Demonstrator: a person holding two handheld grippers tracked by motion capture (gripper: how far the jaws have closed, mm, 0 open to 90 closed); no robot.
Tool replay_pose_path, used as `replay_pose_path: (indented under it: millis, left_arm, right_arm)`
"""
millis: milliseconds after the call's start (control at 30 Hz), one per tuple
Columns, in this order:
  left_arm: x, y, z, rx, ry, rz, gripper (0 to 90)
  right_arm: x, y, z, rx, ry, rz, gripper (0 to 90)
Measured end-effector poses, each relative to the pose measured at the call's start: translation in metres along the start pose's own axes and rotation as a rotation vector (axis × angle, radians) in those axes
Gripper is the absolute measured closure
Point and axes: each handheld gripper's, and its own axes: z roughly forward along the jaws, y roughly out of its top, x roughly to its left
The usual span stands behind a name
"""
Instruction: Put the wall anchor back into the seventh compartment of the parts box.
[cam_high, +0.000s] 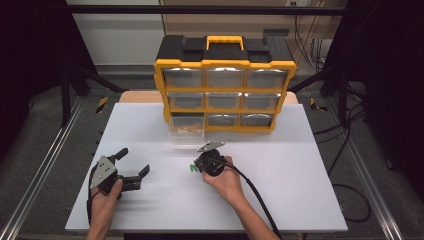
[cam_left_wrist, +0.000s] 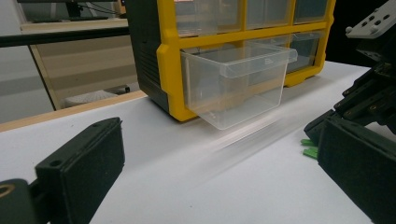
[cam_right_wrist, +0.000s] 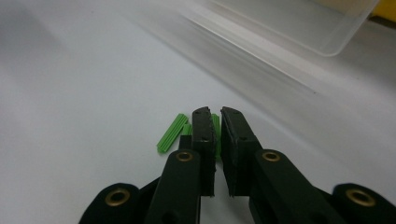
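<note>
Several small green ribbed plugs (cam_high: 192, 168) lie on the white table (cam_high: 280, 190), in front of a clear drawer (cam_high: 186, 131) pulled out of the bottom left of a yellow and black drawer cabinet (cam_high: 225, 64). My right gripper (cam_right_wrist: 218, 114) points down at them with its jaws shut on one green plug (cam_right_wrist: 216, 135). Another plug (cam_right_wrist: 170, 133) lies loose just to the left of the jaws. Farther left on the table, my left gripper (cam_high: 134, 161) is open with nothing between its jaws. In its own view, the left gripper (cam_left_wrist: 219, 186) looks toward the drawer (cam_left_wrist: 233, 84) and the plugs (cam_left_wrist: 308, 147).
The open drawer holds some brownish small parts. The cabinet's other clear drawers are closed. The white board ends near the person's forearms at the front, and dark frame rails (cam_high: 45, 165) run along both sides.
</note>
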Motion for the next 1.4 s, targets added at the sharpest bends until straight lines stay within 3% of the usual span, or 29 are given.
replay_pose_path:
  millis: [67,200,367,533,900,1400]
  left_arm:
    - [0.001,0.0,0.0,-0.002,0.001,-0.003,0.9]
    - [0.001,0.0,-0.001,-0.002,0.004,-0.005,0.9]
    - [0.002,0.0,-0.001,-0.002,0.006,-0.006,0.9]
    - [0.003,0.0,-0.002,-0.004,0.01,-0.009,0.9]
    - [0.004,0.0,-0.003,-0.004,0.014,-0.011,0.9]
    - [0.006,0.0,-0.004,-0.012,0.019,-0.021,1.0]
  right_arm:
    - [-0.001,0.002,-0.005,-0.023,-0.001,0.004,84.3]
    - [-0.004,0.011,-0.025,-0.135,0.004,0.021,84.4]
    - [-0.01,0.02,-0.042,-0.193,-0.023,0.039,84.4]
    - [-0.019,0.035,-0.059,-0.268,-0.018,0.071,84.3]
    - [-0.023,0.069,-0.058,-0.305,-0.028,0.078,84.4]
    - [-0.029,0.097,-0.039,-0.287,-0.07,0.078,81.5]
